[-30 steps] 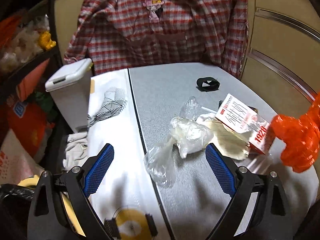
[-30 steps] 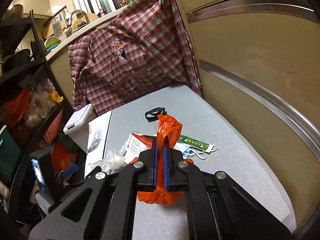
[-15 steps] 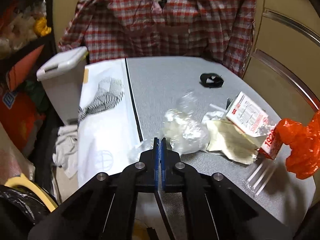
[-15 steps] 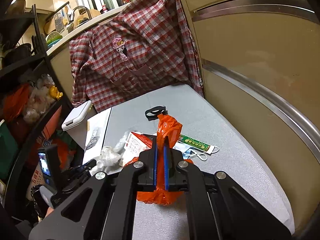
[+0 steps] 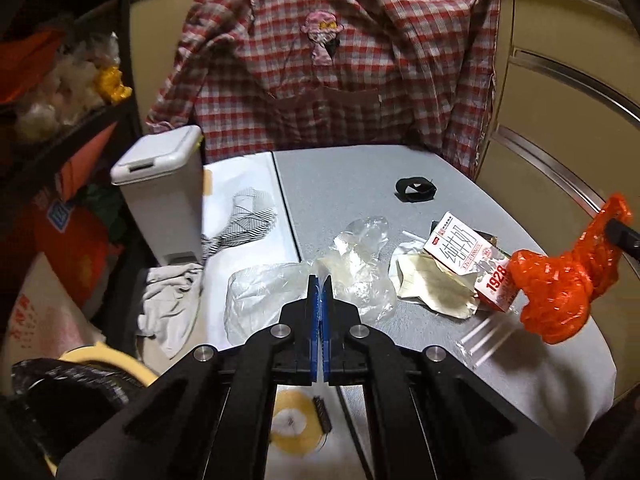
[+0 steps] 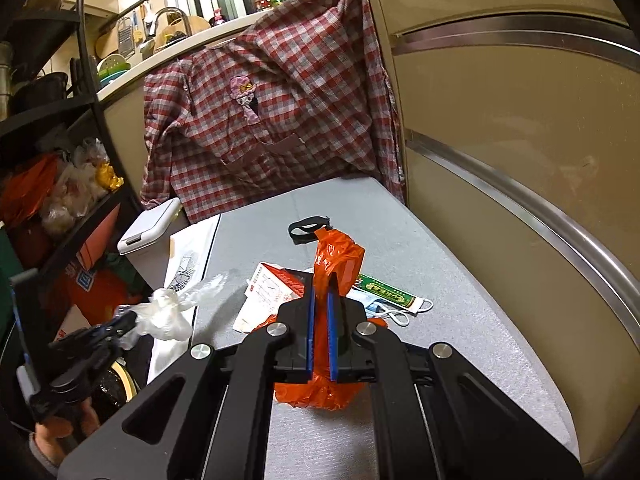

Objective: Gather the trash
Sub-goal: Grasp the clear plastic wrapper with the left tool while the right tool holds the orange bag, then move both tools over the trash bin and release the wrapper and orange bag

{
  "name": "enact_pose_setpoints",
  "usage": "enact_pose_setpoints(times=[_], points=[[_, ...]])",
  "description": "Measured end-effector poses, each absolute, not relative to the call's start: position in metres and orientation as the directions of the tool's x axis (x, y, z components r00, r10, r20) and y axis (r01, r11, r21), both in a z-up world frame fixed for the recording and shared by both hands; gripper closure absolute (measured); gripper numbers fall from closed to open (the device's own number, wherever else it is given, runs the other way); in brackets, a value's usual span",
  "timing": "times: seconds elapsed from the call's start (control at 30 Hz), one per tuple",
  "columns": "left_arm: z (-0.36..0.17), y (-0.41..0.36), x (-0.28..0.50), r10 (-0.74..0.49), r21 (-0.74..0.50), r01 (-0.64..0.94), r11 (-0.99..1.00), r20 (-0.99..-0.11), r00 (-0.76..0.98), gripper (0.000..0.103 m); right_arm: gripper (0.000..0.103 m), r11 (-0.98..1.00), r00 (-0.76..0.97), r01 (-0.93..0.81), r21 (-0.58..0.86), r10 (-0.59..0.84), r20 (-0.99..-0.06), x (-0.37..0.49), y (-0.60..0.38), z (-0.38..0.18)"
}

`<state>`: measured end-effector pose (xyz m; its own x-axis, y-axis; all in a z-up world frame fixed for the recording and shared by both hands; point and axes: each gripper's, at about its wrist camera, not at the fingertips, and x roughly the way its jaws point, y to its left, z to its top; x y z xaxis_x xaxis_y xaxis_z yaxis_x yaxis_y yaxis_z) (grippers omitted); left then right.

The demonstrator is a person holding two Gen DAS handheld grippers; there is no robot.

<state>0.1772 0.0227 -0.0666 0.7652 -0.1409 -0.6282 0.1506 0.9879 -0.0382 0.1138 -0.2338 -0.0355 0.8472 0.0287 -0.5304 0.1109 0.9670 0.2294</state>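
On a grey surface [image 5: 352, 184] scattered with rubbish, the left hand-held gripper [image 5: 320, 284] has its blue pads pressed together, pinching a crumpled clear plastic bag [image 5: 264, 292] that is lifted off the surface. The right hand-held gripper [image 6: 320, 304] is clamped on the neck of an orange plastic bag [image 6: 336, 256], whose bulging body sits just beside a milk carton [image 5: 472, 260]. Near the carton lie crumpled paper [image 5: 428, 284], a green tube [image 6: 384, 290] and a face mask [image 6: 384, 312]. A white lidded bin [image 5: 160, 184] stands well left of the carton, past the surface's edge. The step in hand appears to be carrying off the clear bag. Next, it likely needs moving to the bin, or into the orange bag, whose mouth would have to open first.
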Motion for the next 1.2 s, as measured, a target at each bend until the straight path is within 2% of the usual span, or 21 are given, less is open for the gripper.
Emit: enact_pose_setpoints(times=[0.27, 0.63, 0.93, 1.2], points=[[-0.032, 0.048, 0.131, -0.080, -0.021, 0.084, 0.996, -0.603, 0.794, 0.102, 0.097, 0.975, 0.863, 0.021, 0.221, 0.094, -0.497, 0.099, -0.210, -0.023], [0.000, 0.104, 0.066, 0.036, -0.009, -0.051, 0.999, -0.585, 0.810, 0.102, 0.097, 0.956, 0.848, -0.186, 0.228, 0.274, -0.454, 0.078, -0.134, -0.003], [0.007, 0.148, 0.024, 0.117, -0.005, -0.146, 0.989, -0.573, 0.811, 0.102, 0.098, 0.901, 0.792, -0.378, 0.211, 0.433, -0.431, 0.057, -0.058, 0.008], [0.005, 0.180, 0.005, 0.151, -0.022, -0.200, 0.979, -0.580, 0.800, 0.102, 0.098, 0.866, 0.754, -0.457, 0.201, 0.497, -0.429, 0.042, -0.013, 0.014]])
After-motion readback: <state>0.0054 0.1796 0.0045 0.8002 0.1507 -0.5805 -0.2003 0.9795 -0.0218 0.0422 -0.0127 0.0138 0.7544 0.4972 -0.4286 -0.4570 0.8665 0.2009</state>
